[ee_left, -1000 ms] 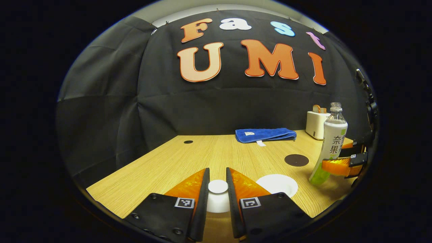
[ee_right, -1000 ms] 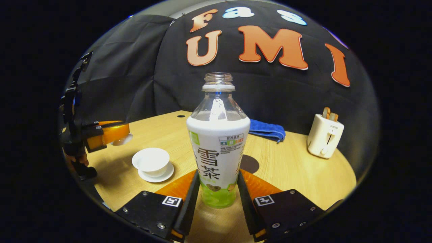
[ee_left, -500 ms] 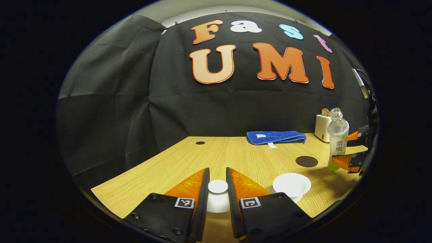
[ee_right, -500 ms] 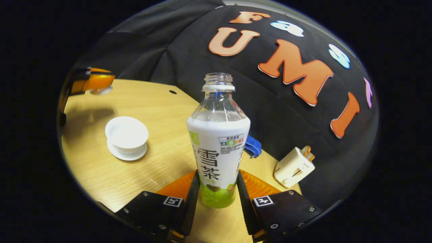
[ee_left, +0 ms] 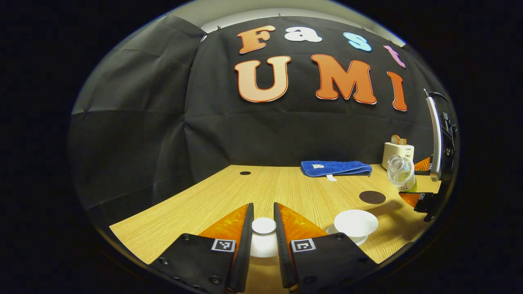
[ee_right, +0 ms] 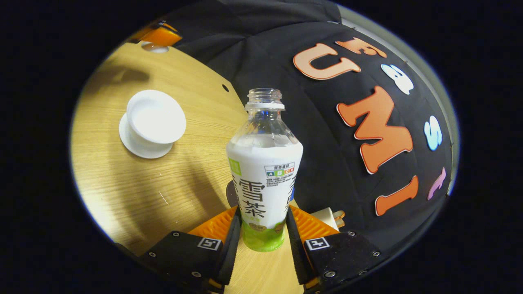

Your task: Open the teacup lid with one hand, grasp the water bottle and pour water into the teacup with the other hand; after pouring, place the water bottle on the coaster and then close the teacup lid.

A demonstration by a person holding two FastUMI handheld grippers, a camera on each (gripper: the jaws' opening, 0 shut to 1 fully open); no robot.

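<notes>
The teacup lid [ee_left: 263, 225] is half hidden between the left gripper [ee_left: 263, 222] jaws, which clamp it above the bench [ee_left: 229, 196]; the right gripper [ee_right: 262, 228] jaws grip the tilted water bottle [ee_right: 264, 171], its base hidden; the open teacup [ee_right: 155, 116] lies ahead-left.

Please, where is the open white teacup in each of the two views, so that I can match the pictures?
Left gripper view: the teacup sits low and right of centre on the table, on its saucer.
Right gripper view: the teacup is upper left, left of the water bottle.
Shared landmark: the dark round coaster, partly hidden behind the bottle in the right gripper view.
</notes>
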